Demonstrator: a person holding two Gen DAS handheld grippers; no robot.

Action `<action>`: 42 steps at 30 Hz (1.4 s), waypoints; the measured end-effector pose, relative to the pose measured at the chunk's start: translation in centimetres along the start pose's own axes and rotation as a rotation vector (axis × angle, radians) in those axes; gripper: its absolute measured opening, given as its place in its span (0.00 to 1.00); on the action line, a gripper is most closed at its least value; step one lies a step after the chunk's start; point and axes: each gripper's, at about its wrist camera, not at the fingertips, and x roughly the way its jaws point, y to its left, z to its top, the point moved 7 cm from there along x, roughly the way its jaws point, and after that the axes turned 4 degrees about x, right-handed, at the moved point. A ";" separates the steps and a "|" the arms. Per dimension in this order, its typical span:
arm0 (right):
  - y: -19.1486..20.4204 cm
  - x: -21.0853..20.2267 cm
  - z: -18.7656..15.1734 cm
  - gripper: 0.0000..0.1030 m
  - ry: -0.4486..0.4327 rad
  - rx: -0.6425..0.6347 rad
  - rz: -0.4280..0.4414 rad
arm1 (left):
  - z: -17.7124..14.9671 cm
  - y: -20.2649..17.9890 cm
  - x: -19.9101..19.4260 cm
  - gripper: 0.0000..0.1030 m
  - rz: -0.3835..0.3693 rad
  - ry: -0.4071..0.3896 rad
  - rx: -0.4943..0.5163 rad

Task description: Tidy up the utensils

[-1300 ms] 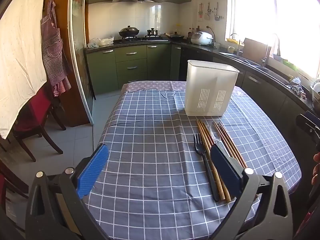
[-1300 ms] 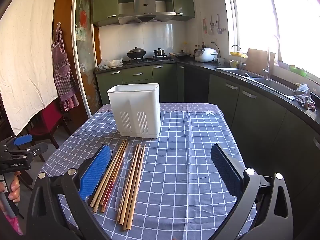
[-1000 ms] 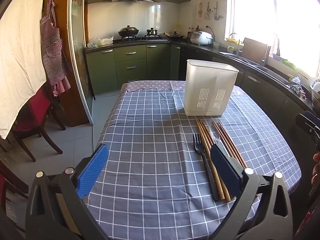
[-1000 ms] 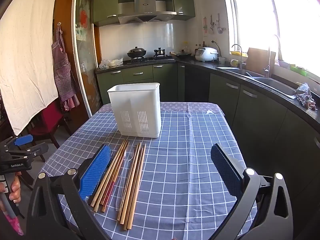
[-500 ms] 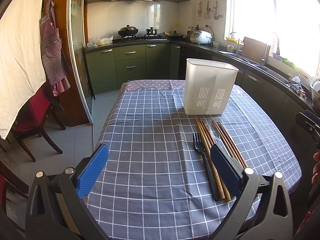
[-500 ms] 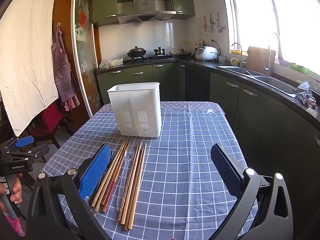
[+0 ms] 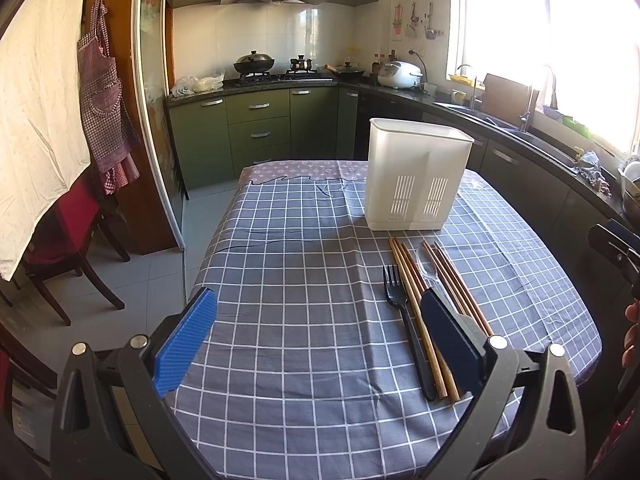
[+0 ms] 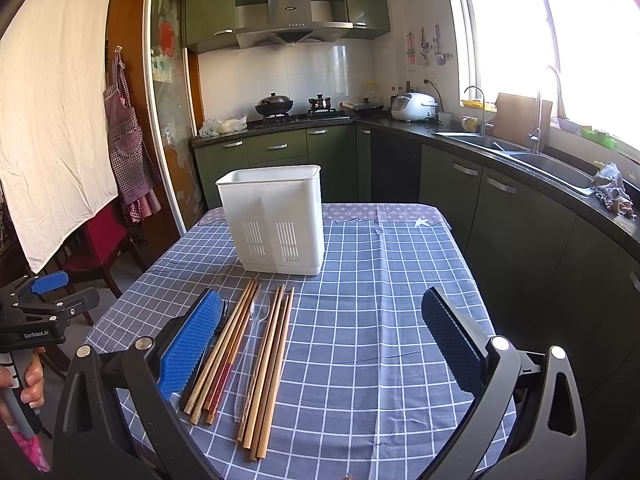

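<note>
- Left gripper (image 7: 318, 334) and right gripper (image 8: 316, 340) both hover spread wide, holding nothing.
- Chopsticks (image 8: 264, 364), black fork (image 7: 406, 322) and clear spoon (image 8: 252, 356) lie lengthwise, under the right gripper's left finger, pointing toward the holder.
- White utensil holder (image 8: 276, 220) stands just beyond.

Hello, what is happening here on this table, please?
A person holds two grippers over a checked tablecloth to sort utensils. Nothing is picked up yet: the left gripper and right gripper both hover with jaws open and empty. The wooden chopsticks, a black fork and a clear plastic spoon lie side by side before the empty-looking white utensil holder.
</note>
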 end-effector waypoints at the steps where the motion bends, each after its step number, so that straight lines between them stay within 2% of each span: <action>1: 0.0 0.0 0.0 0.96 0.001 -0.001 0.000 | 0.0 0.0 0.0 0.94 0.000 0.000 0.000; 20: -0.3 -0.1 0.1 0.96 -0.006 0.002 0.002 | 0.1 0.2 -0.4 0.94 -0.009 -0.005 -0.007; 32: 0.1 -1.9 0.6 0.96 -0.042 -0.010 0.012 | 0.6 0.8 -2.1 0.94 -0.014 -0.050 -0.018; 42: 0.3 -2.7 0.8 0.96 -0.053 -0.015 0.009 | 0.8 0.9 -2.4 0.94 -0.014 -0.056 -0.017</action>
